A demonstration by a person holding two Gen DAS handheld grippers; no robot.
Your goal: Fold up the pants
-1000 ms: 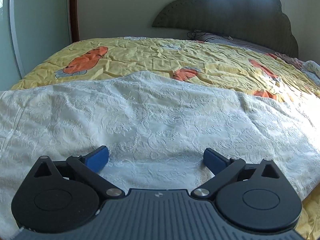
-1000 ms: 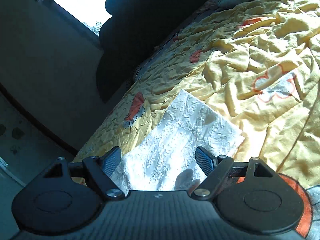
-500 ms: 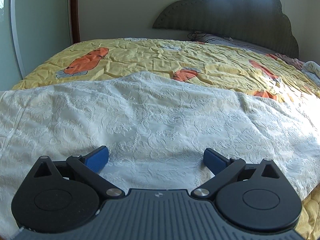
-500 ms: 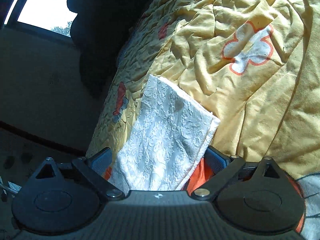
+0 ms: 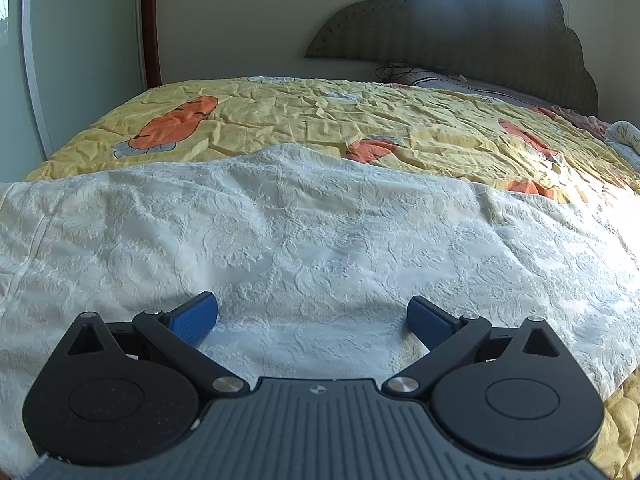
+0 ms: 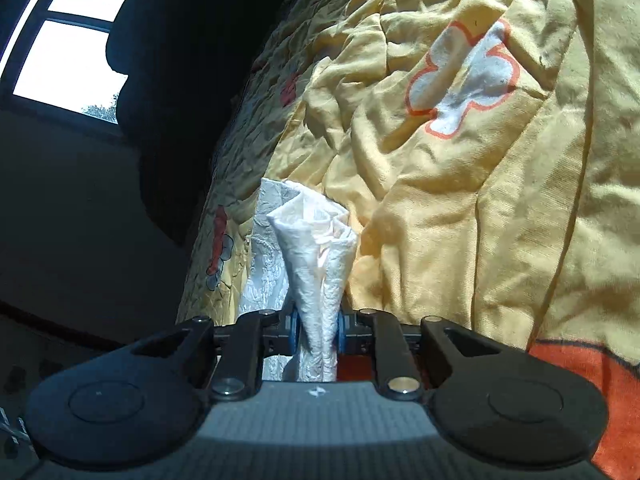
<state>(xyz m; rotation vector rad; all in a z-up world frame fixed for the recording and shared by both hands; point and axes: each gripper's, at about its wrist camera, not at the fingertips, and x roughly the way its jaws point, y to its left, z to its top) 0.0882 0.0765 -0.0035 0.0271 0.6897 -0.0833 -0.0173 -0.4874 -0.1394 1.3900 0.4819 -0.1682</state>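
White pants [image 6: 320,264] bunched, pinched in the just-closed right gripper [image 6: 318,334]; left gripper [image 5: 312,318] spread wide on the cloth.

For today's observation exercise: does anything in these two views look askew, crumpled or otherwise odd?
Yes. The white lace-patterned pants are bunched into a crumpled cone where the right gripper has just closed on their end. The left gripper stands open over flat fabric. The yellow carrot-print quilt underneath is heavily wrinkled.

A home bedroom: bed [image 5: 280,128] with yellow quilt, scalloped headboard [image 5: 480,32], window [image 6: 68,40].
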